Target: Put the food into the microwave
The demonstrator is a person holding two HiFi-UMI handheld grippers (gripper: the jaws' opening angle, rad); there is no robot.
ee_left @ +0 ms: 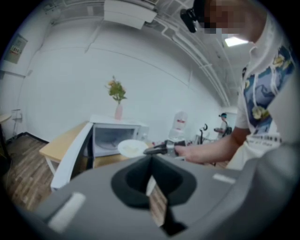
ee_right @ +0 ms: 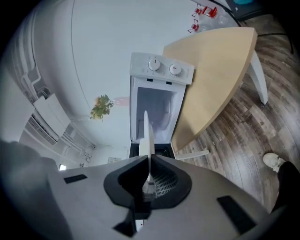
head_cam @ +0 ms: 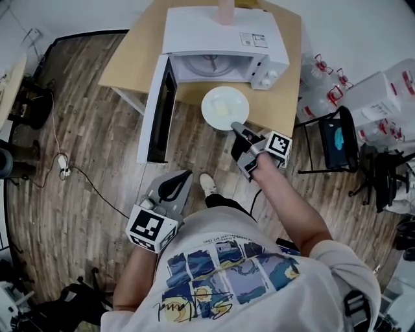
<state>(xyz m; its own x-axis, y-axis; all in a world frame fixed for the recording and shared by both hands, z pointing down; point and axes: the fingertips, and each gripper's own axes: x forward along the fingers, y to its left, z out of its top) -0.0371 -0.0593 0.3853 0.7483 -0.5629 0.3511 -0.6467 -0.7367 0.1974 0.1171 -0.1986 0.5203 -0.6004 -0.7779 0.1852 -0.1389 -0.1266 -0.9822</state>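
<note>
A white plate [head_cam: 220,117] with a pale piece of food [head_cam: 225,104] hangs over the wooden table's front edge, just before the white microwave [head_cam: 224,39]. The microwave door [head_cam: 157,110] is swung wide open to the left, baring the cavity with its glass turntable [head_cam: 211,63]. My right gripper [head_cam: 238,127] is shut on the plate's near rim. In the right gripper view the plate [ee_right: 147,136] shows edge-on between the pads, pointing at the open microwave [ee_right: 159,93]. My left gripper [head_cam: 181,178] is shut and holds nothing, low by the person's body. From it I see the plate [ee_left: 132,148].
A pink vase [head_cam: 225,10] with flowers stands on the microwave. Water jugs [head_cam: 324,84] and a black chair [head_cam: 340,139] stand to the right of the table [head_cam: 136,58]. A cable and power strip [head_cam: 65,165] lie on the wooden floor at left.
</note>
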